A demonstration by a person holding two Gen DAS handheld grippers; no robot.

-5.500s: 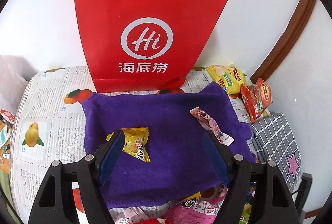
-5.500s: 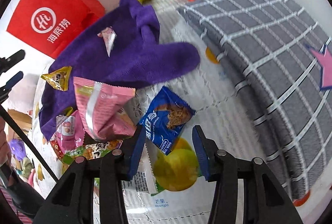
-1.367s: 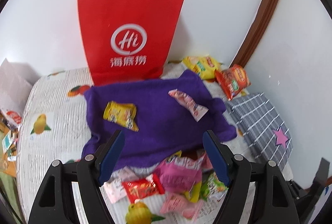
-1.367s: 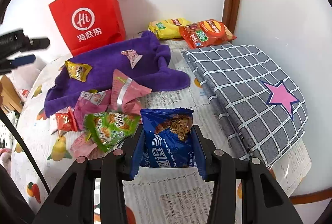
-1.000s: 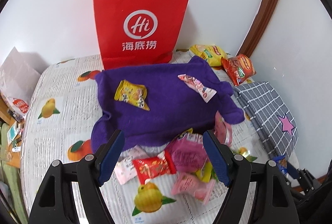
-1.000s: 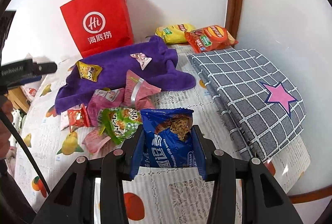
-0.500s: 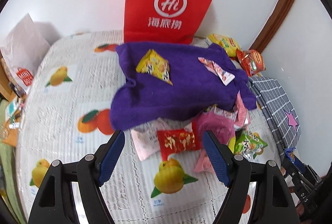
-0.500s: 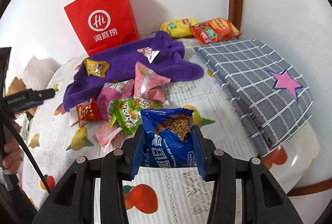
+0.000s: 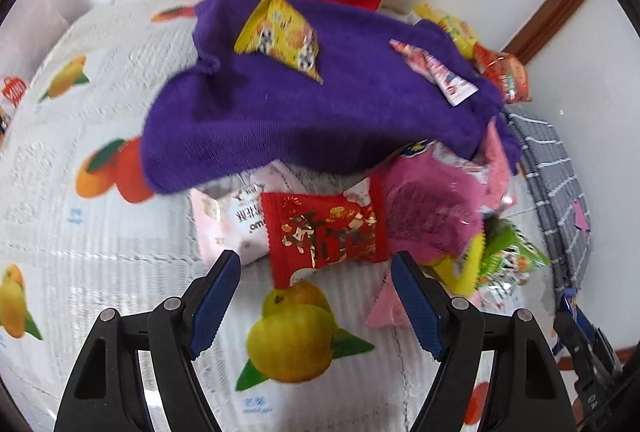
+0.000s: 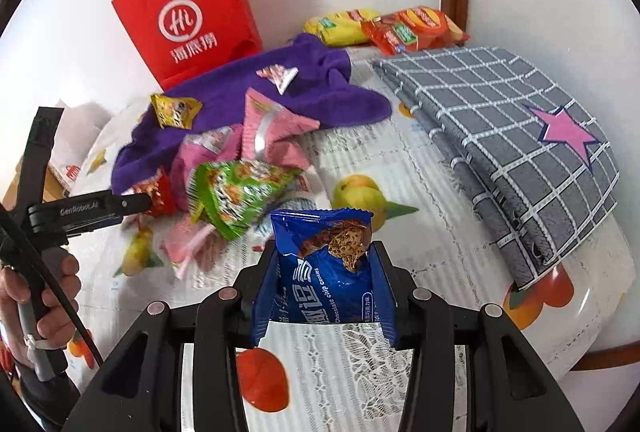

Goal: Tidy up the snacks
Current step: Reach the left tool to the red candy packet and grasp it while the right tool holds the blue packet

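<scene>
Right gripper (image 10: 325, 286) clamps blue cookie packet (image 10: 326, 264); left gripper (image 9: 318, 282) spread before red candy packet (image 9: 324, 230).

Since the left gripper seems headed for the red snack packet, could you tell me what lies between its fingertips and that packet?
In the left wrist view, only bare fruit-print tablecloth lies between the open left gripper and the red packet.

Both grippers were black plastic frames with silver screws behind ribbed blue fingers (image 9: 218, 294). A bare-skinned hand (image 10: 48, 306) gripped a grey handle.
</scene>
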